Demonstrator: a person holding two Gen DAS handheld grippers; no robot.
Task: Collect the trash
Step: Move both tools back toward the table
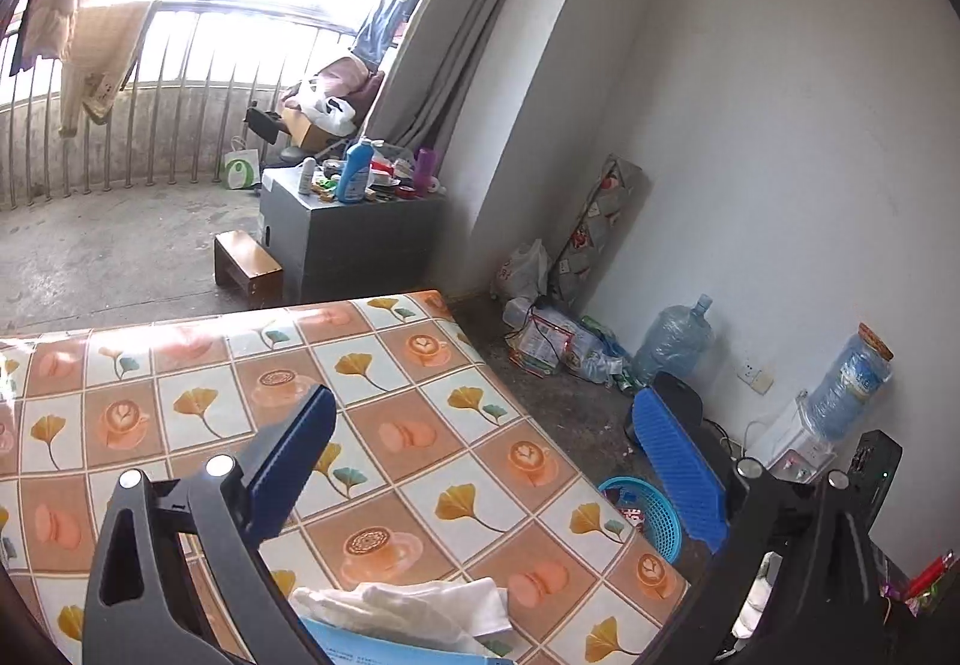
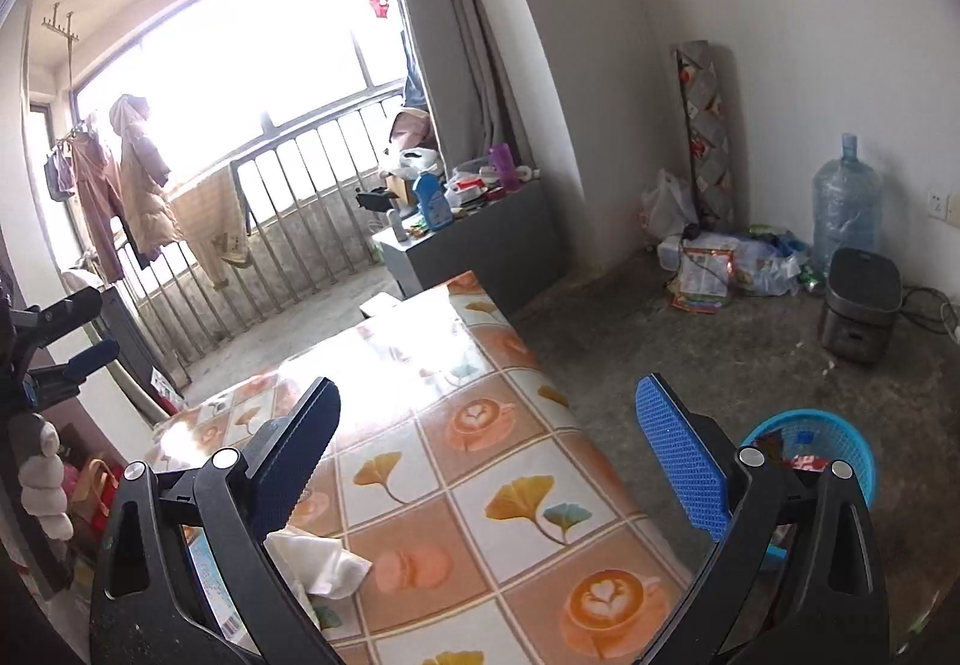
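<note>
Both grippers idle over the table [image 1: 420, 413], jaws spread wide, nothing between them: left gripper [image 1: 486, 425] and right gripper [image 2: 489, 425] both angled slightly down across the tabletop, which reads as a between-picks pose rather than an approach. Tabletop bare except the near edge: crumpled tissue [image 2: 318, 557] at lower left of the right view, bottom centre [image 1: 414, 611] in the left view, sitting on what looks like a blue tissue pack [image 1: 384, 647], so it may be a fresh sheet and not trash; can't tell. Bin [image 2: 822, 443] is a blue mesh basket on the floor just off the table's right edge, lower right in both views [image 1: 651, 515]; placed there, I'd guess, so stuff drops straight off the edge. It already holds some wrappers, red and dark bits visible, contents otherwise unclear. More litter on the floor by the wall: pile of packets and bags [image 2: 720, 263], upper right of the right view, beside a water jug [image 2: 846, 209]. Judgement: table looks mostly done; remaining candidates are the tissue, then that floor pile, well away from the bin.
</note>
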